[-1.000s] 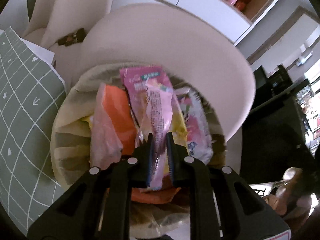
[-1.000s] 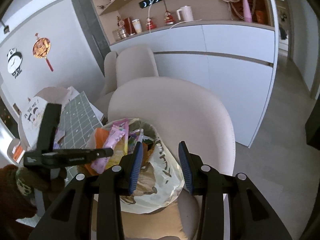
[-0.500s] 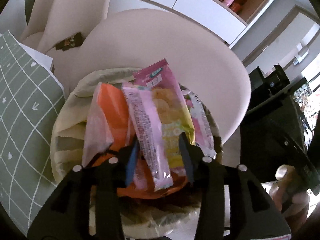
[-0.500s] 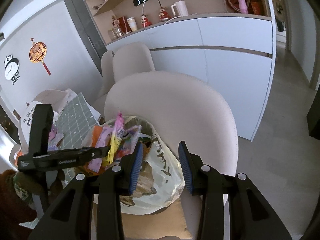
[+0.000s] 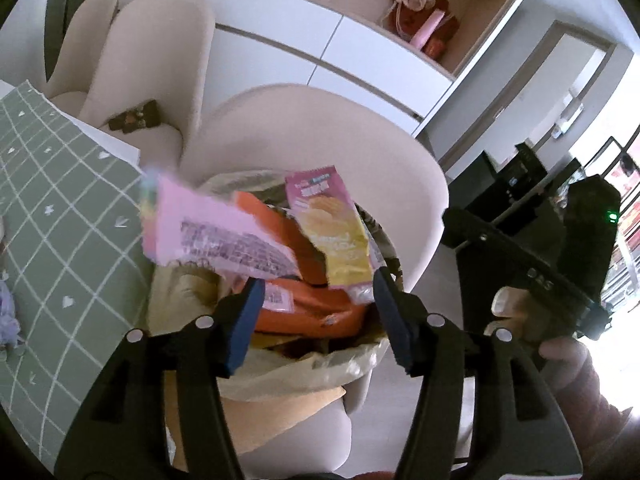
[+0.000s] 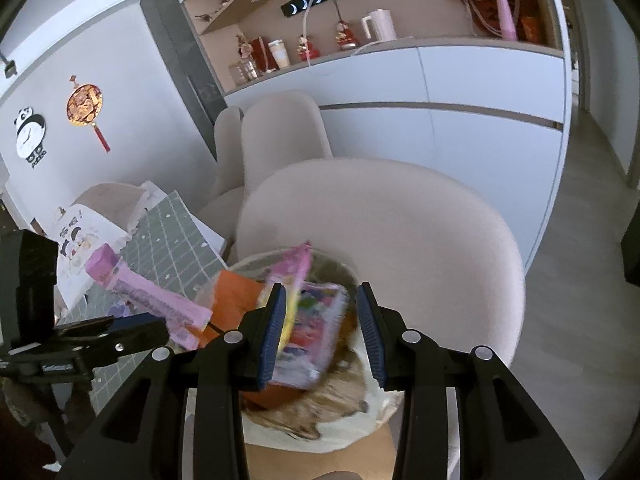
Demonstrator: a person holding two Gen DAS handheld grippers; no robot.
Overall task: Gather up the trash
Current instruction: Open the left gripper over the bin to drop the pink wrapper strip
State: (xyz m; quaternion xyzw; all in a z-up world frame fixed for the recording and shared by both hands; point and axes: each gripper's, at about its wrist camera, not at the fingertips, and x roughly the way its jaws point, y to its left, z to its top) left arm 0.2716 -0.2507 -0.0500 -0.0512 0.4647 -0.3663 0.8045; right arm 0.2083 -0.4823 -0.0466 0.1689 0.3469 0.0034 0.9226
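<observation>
1. Far left, a green grid-patterned cloth point(image 5: 60, 216) covers the table edge, with two pale chairs point(image 5: 132, 64) standing behind it.
2. Next, a long pink wrapper point(image 5: 212, 232) hangs blurred and loose over the left rim of the bag, one end out above the cloth. Nothing holds it!
3. The trash bag point(image 5: 312, 368), a pale translucent liner, sits on the seat of a round-backed beige chair point(image 5: 320, 132) and is stuffed to the brim: an orange packet point(image 5: 308, 312) lies low in the middle, and a pink-and-yellow snack packet point(image 5: 332, 232) stands tilted beside it.
4. The left gripper point(image 5: 318, 320) hovers over the heap, its jaws opening. The orange packet shows between its blue pads point(image 5: 244, 328), yet neither pad presses on any wrapper.
5. Over on the right, the right gripper point(image 6: 322, 334) sits above the same bag with its jaws parted and empty. A colourful wrapper point(image 6: 316, 332) lies blurred beneath the gap, unpinched.
6. At the far right of the left view, the person's hand point(image 5: 556, 344) wraps the right gripper's handle.
</observation>
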